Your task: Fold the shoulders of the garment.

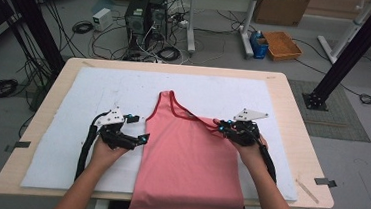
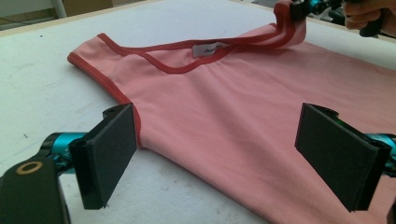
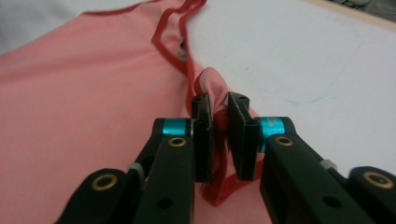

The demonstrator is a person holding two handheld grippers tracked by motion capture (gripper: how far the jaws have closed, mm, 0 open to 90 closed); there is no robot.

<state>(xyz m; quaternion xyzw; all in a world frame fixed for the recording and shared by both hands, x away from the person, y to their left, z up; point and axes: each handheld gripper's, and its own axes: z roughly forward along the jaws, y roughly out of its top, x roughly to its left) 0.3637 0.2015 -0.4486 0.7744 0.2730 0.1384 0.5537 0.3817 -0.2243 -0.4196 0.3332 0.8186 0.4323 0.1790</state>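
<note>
A pink tank top [image 1: 189,155] with darker red trim lies flat on the white mat, neck toward the far side; its hem hangs over the table's near edge. My left gripper [image 1: 140,140] is open at the top's left side just below the armhole. In the left gripper view its pads [image 2: 112,149] straddle the side edge of the tank top [image 2: 224,98]. My right gripper [image 1: 220,127] is shut on the right shoulder strap. In the right gripper view, that gripper [image 3: 219,135] pinches the bunched strap [image 3: 212,81], which is lifted a little off the mat [image 2: 285,28].
A white mat [image 1: 99,92] covers most of the wooden table [image 1: 292,123]. Bare mat lies left, right and beyond the top. Past the table's far edge are computer towers [image 1: 145,18], cables on the floor, an orange tray [image 1: 281,44] and black frame posts [image 1: 348,52].
</note>
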